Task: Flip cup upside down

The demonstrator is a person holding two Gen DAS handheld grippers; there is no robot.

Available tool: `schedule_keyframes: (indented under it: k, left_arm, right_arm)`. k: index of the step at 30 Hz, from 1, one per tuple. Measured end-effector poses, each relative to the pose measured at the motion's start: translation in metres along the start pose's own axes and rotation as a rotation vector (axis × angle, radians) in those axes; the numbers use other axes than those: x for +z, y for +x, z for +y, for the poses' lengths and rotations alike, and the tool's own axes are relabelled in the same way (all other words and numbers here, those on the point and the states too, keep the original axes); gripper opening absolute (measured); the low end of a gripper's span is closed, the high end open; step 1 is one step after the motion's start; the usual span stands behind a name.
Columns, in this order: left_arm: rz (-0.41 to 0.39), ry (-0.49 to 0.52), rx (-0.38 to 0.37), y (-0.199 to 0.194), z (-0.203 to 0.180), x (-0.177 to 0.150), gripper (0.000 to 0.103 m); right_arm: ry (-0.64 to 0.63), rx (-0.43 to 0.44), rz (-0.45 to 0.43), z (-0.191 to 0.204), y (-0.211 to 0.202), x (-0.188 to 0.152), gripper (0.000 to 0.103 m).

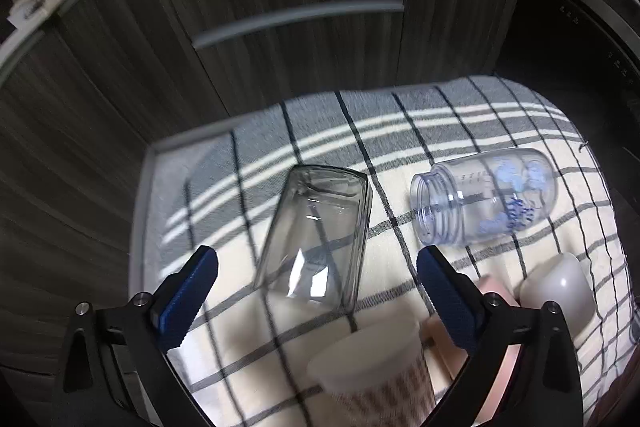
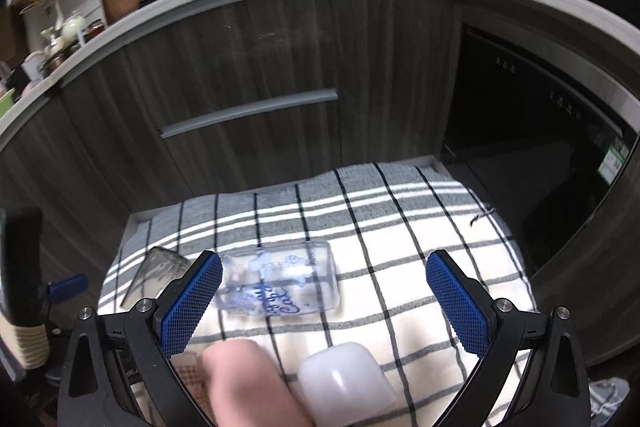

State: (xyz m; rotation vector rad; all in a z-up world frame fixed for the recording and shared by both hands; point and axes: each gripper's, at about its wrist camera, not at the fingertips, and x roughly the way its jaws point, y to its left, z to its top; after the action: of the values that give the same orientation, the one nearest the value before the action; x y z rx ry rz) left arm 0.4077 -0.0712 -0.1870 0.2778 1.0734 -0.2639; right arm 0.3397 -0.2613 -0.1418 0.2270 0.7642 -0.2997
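1. The clear glass cup [image 1: 316, 235] lies empty on its side on the checked cloth [image 1: 460, 131], near the desk's left edge.
2. Its long axis runs toward the cabinet, tilted slightly right.
3. Beside it, an empty printed bottle [image 1: 486, 197] lies sideways.
4. The left claw [image 1: 318, 301] and right claw [image 2: 324, 301] both gape, holding nothing.

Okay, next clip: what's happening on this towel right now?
A person holds two hand-held grippers over a checked towel strewn with cups. The left hand-held gripper is open, lined up on a clear glass lying on its side. The right hand-held gripper is also open and holds nothing; a blue-printed plastic bottle lies on its side ahead of it. Neither is gripped yet.
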Motion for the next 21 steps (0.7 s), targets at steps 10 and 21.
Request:
schedule_keyframes:
  k: [10, 21]
  left_arm:
    - [0.087, 0.001, 0.013, 0.046, 0.006, 0.016, 0.089]
    - [0.143, -0.031, -0.060, 0.069, 0.015, 0.015, 0.074]
  right_arm:
    - [0.038, -0.004, 0.060, 0.002, 0.034, 0.001, 0.102]
    - [0.028, 0.017, 0.084, 0.013, 0.043, -0.001, 0.102]
